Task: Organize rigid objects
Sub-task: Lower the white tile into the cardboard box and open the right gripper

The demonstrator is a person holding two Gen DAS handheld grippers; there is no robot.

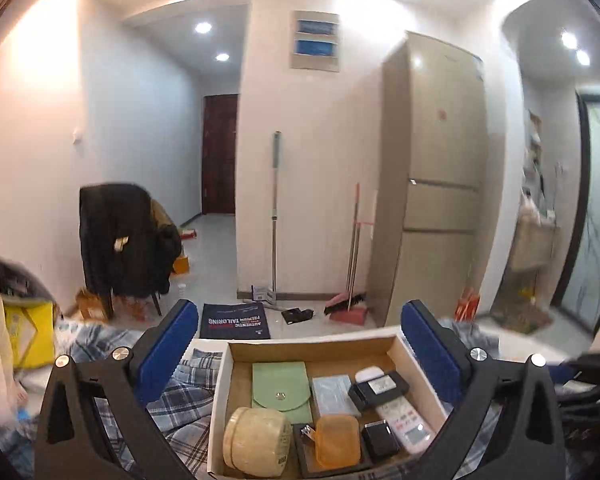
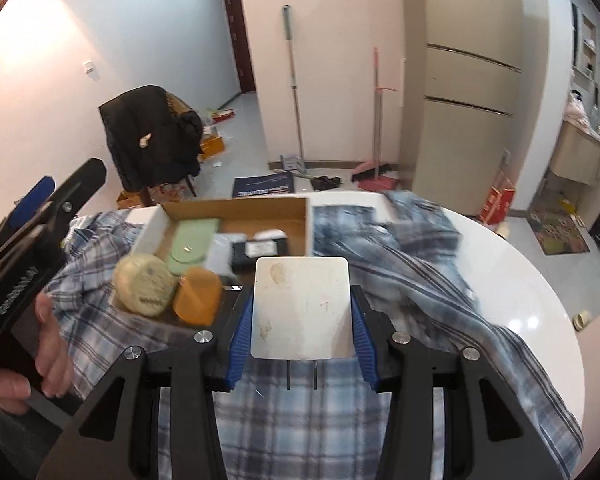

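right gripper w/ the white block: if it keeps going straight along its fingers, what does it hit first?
Likely the cardboard box: the right gripper, shut on the white block, points at its near right corner by the black box. Depth unclear.

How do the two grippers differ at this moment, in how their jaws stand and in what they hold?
The left gripper is wide open and holds nothing; the right gripper is shut on a white rectangular block. The left one hangs above the cardboard box; the right one is over the plaid cloth, beside the box. Both have blue pads.
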